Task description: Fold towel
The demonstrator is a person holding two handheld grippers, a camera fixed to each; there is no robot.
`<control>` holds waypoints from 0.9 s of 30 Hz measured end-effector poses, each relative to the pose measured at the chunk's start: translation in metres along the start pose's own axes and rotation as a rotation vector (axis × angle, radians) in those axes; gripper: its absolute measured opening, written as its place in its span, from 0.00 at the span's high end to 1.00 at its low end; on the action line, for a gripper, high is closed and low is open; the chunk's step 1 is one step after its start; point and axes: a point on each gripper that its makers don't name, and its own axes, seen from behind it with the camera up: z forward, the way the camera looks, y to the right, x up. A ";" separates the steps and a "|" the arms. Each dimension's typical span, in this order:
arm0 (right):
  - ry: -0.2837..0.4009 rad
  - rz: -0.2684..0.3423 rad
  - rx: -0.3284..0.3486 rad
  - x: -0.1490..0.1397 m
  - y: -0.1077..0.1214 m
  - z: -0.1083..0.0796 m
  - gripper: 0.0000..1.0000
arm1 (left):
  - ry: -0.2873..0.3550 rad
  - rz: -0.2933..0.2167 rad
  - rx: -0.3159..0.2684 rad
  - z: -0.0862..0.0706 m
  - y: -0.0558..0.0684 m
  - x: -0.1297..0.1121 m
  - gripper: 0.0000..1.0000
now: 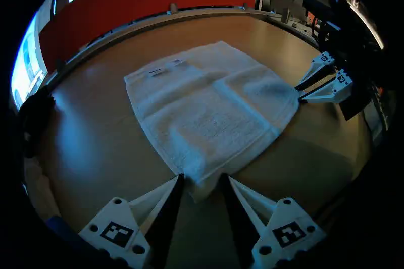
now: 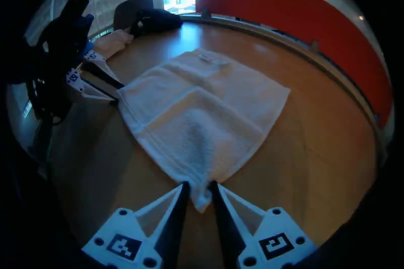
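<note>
We see a white towel [image 1: 212, 112] lying spread out and nearly flat on the wooden tabletop [image 1: 101, 132], turned so that its corners point toward the two cameras. Small labels [image 1: 166, 67] sit near its far edge.

In the left gripper view, the left hand-held gripper [image 1: 202, 178] is at the nearest corner. The cloth is bunched between its two fingers and touches both, so we read it as grasping the towel. In the same view the right hand-held gripper [image 1: 298, 94] reaches in from the right, its fingertips meeting at the towel's right-hand corner.

In the right gripper view, the right hand-held gripper [image 2: 199, 184] has its fingers drawn close on a corner of the towel [image 2: 202, 112], with a tip of cloth hanging out below them. Across the tabletop [image 2: 313, 132], the left hand-held gripper [image 2: 119, 94] touches the corner at the left.

A red panel [image 1: 151, 1] runs along the tabletop's far curved edge.
</note>
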 end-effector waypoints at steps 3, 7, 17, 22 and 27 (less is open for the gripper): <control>0.001 0.004 0.003 0.001 -0.002 -0.001 0.72 | -0.001 -0.004 0.002 0.000 0.000 0.000 0.51; 0.006 0.012 0.020 0.004 -0.007 -0.002 0.82 | -0.004 -0.016 0.016 0.000 -0.002 0.000 0.79; 0.011 -0.005 0.005 0.009 -0.009 -0.004 0.88 | -0.003 -0.038 0.029 0.000 -0.001 0.001 0.83; 0.019 0.005 0.000 0.013 -0.007 -0.006 0.90 | -0.001 -0.056 0.019 -0.002 0.004 0.003 0.84; 0.037 0.005 -0.004 0.021 -0.006 -0.012 0.90 | 0.007 -0.063 0.021 -0.008 0.005 0.009 0.84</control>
